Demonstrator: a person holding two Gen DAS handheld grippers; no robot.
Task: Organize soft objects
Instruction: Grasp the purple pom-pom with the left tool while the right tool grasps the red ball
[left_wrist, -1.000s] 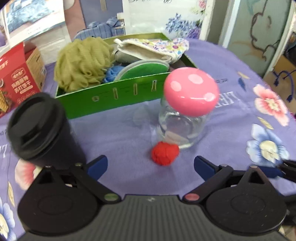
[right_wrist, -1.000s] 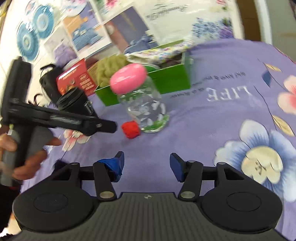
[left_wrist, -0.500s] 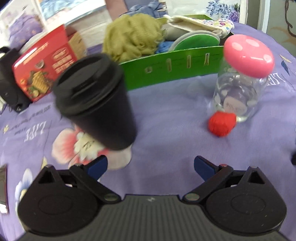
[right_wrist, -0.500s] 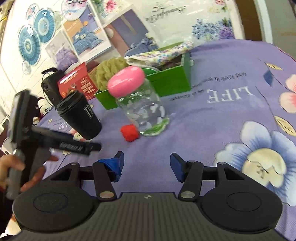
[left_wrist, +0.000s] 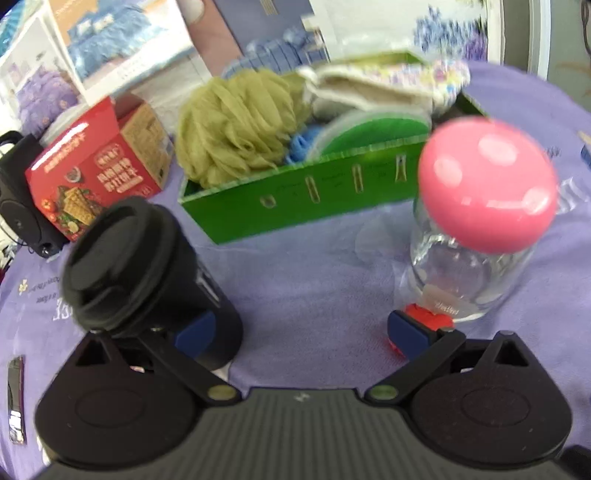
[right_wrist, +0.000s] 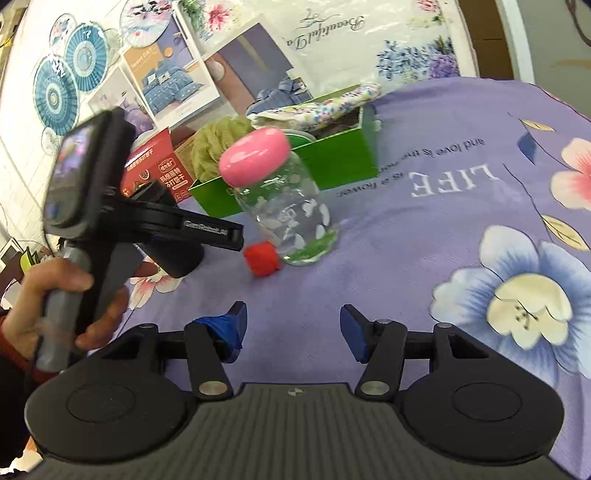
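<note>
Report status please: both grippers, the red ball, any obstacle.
Left gripper open, right gripper open, both empty. Red ball on cloth, against glass jar. Black cup close beside left finger.

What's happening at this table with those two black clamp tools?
A person holds a two-finger gripper in each hand over a purple flowered tablecloth. The left gripper, open, reaches toward a small red pom-pom lying beside a glass jar with a pink lid, near a black cup. The right gripper hangs open and empty. A green box behind already holds a loofah and cloths.
</note>
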